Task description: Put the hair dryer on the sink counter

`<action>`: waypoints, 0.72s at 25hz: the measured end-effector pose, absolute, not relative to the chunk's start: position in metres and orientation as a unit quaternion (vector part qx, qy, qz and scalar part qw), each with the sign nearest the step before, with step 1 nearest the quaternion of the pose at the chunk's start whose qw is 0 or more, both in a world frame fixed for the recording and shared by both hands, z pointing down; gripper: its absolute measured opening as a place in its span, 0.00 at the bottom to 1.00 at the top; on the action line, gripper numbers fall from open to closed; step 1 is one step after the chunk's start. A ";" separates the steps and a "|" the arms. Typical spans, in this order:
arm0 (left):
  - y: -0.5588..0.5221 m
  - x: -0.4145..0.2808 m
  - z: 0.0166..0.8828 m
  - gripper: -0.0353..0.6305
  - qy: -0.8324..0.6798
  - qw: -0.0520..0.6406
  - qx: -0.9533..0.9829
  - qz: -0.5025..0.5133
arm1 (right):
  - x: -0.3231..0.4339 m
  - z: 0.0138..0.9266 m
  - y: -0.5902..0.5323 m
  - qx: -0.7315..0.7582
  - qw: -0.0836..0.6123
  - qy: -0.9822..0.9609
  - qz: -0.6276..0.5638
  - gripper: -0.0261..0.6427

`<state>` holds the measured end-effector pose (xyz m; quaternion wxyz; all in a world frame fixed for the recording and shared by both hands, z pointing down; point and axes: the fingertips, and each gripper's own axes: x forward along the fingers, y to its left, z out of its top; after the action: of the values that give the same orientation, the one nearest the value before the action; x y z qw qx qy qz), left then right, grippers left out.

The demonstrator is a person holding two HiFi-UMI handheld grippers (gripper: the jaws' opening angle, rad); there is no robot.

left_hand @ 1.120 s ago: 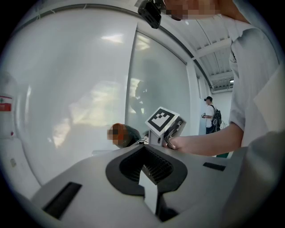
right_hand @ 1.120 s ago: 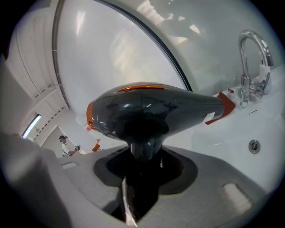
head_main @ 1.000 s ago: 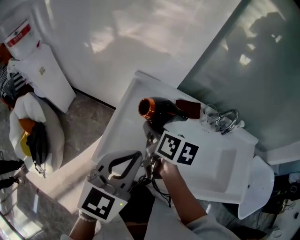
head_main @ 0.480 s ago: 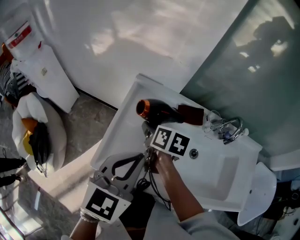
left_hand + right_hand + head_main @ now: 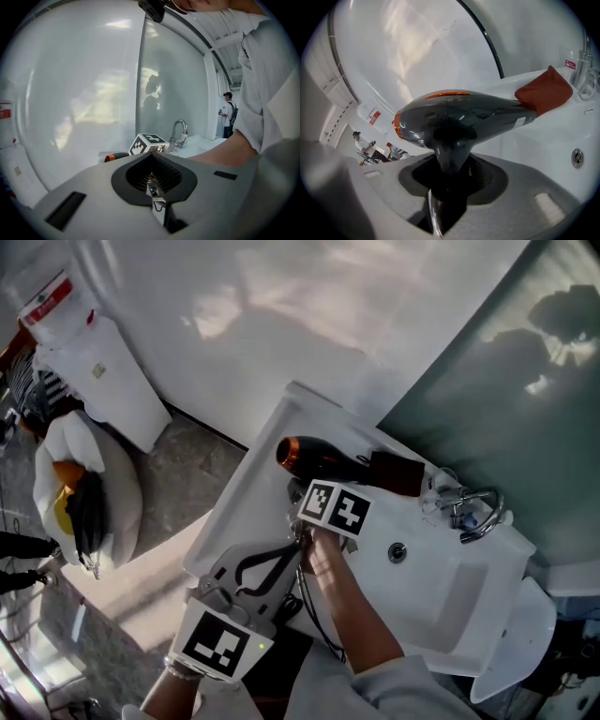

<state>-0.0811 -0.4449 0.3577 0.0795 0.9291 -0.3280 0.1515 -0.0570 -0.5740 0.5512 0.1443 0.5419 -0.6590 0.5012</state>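
Hair dryer (image 5: 459,117), one (orange-rimmed), in right gripper (image 5: 449,171)

A glossy black hair dryer (image 5: 319,457) with an orange end is at the white sink desk (image 5: 251,488)'s rear (handle toward the right gripper (image 5: 305,495)), a dark red folded cloth (image 5: 398,474) just beside it.

Hair dryer (image 5: 323,457): glossy dark grey, orange ring at one end. Cloth (image 5: 398,474): dark red. Sink counter (image 5: 246,507): plain white. Faucet (image 5: 478,517): chrome. Right gripper (image 5: 451,166): grey body, black-and-white square marker pattern.
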 end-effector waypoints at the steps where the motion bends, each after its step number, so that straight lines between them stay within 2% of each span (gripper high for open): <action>1: -0.446 -0.081 0.359 0.06 -0.329 0.079 0.928 0.153 | -0.059 0.554 -0.577 0.541 0.150 -0.660 0.499 0.29; 18: -0.464 -0.085 0.381 0.06 -0.336 0.082 0.922 0.171 | -0.056 0.596 -0.618 0.569 0.253 -0.654 0.429 0.29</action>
<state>-0.0848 -0.4636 0.3810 0.0823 0.9225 -0.3362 0.1711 -0.0558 -0.6176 0.5962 0.2531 0.5694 -0.6541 0.4288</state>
